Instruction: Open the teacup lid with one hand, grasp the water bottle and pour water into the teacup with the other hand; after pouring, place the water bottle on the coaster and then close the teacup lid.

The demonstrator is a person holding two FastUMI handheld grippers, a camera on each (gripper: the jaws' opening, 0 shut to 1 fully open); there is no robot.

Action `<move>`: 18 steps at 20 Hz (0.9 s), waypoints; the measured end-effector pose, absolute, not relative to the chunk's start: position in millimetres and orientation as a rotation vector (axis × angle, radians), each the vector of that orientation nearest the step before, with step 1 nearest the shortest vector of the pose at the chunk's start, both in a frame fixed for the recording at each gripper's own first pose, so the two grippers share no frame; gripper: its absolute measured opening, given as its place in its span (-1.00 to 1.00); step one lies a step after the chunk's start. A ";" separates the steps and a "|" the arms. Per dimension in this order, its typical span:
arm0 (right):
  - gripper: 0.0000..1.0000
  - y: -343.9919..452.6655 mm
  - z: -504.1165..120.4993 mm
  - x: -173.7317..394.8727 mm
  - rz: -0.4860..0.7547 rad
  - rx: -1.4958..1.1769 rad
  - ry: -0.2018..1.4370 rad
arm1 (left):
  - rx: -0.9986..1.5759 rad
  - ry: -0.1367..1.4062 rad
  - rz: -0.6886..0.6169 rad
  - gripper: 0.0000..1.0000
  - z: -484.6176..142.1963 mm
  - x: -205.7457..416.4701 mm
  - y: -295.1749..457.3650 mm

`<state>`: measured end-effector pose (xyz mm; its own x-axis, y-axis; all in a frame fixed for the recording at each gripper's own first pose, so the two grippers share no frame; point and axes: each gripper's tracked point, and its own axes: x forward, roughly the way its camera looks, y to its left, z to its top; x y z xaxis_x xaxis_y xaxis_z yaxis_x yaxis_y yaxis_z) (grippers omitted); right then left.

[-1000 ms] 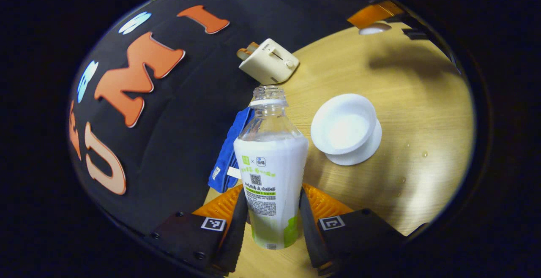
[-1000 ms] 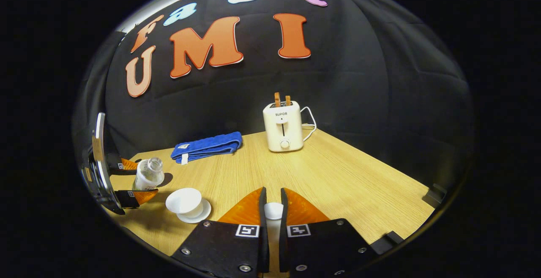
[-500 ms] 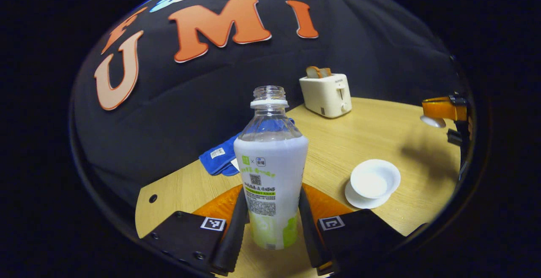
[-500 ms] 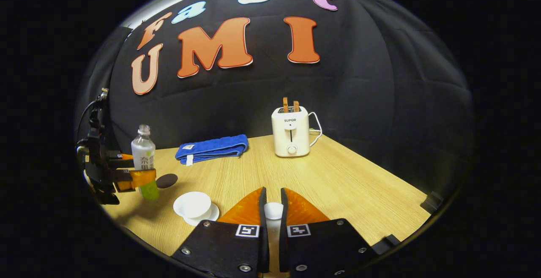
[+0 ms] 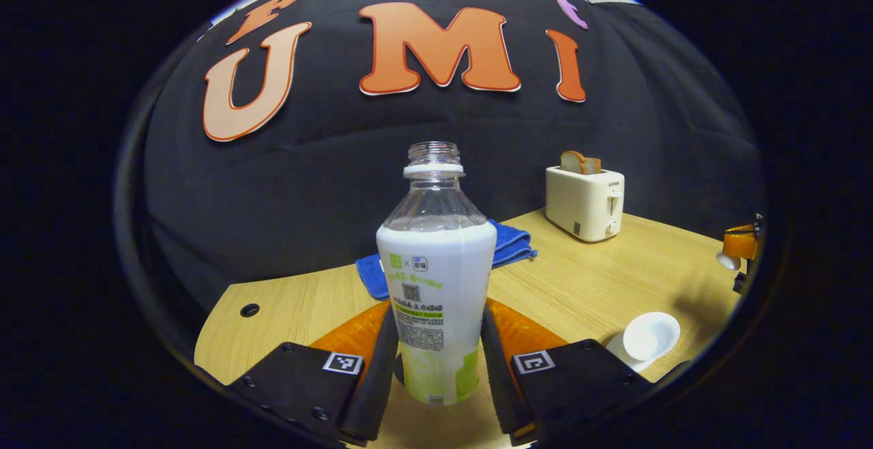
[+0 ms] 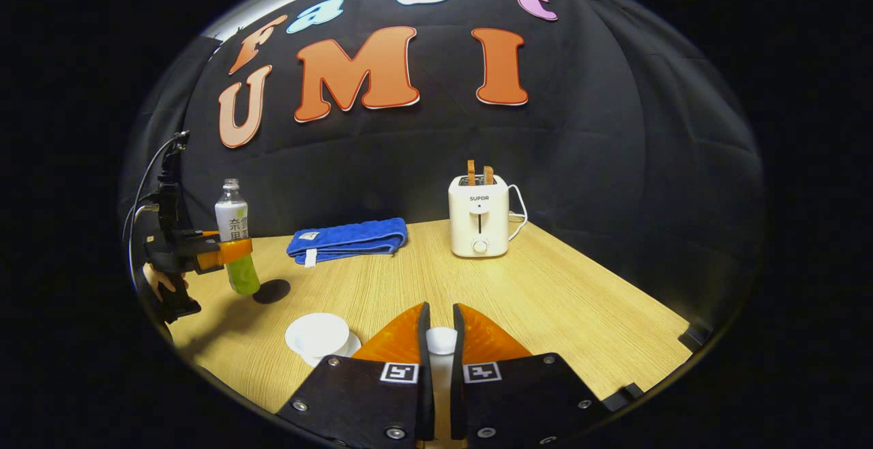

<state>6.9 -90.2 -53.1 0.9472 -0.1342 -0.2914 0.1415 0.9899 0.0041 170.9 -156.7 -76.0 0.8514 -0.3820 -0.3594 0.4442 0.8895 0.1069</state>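
Note:
The water bottle (image 5: 436,271), uncapped with a white and green label, stands upright between my left gripper's (image 5: 436,370) fingers, which are shut on its lower body. In the right gripper view the bottle (image 6: 235,244) hangs in the left gripper (image 6: 217,252) just above and left of the dark round coaster (image 6: 271,291). The white teacup (image 6: 317,334) sits open on its saucer at the near left; it also lies low right as teacup (image 5: 651,336). My right gripper (image 6: 440,348) is shut on the white lid (image 6: 441,340), held above the table.
A cream toaster (image 6: 479,217) with bread slices stands at the back of the wooden table (image 6: 545,299). A folded blue towel (image 6: 348,239) lies left of it. A hand (image 6: 160,284) holds the left gripper. A small hole (image 5: 249,310) marks the table's far left.
The bottle swung from tilted over the teacup back to upright and moved left, away from the cup, towards the coaster. The right gripper kept the lid almost still.

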 end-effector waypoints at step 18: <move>-0.81 -81.2 -67.1 24.0 -0.133 0.001 0.338 | 0.052 0.320 -0.406 0.31 -125.8 209.4 -141.6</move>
<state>24.0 -81.2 -67.1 0.9346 -0.1303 -0.3309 0.1307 0.9912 -0.0212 209.4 -141.6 -125.8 0.8694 -0.3796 -0.3163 0.3959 0.9182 -0.0139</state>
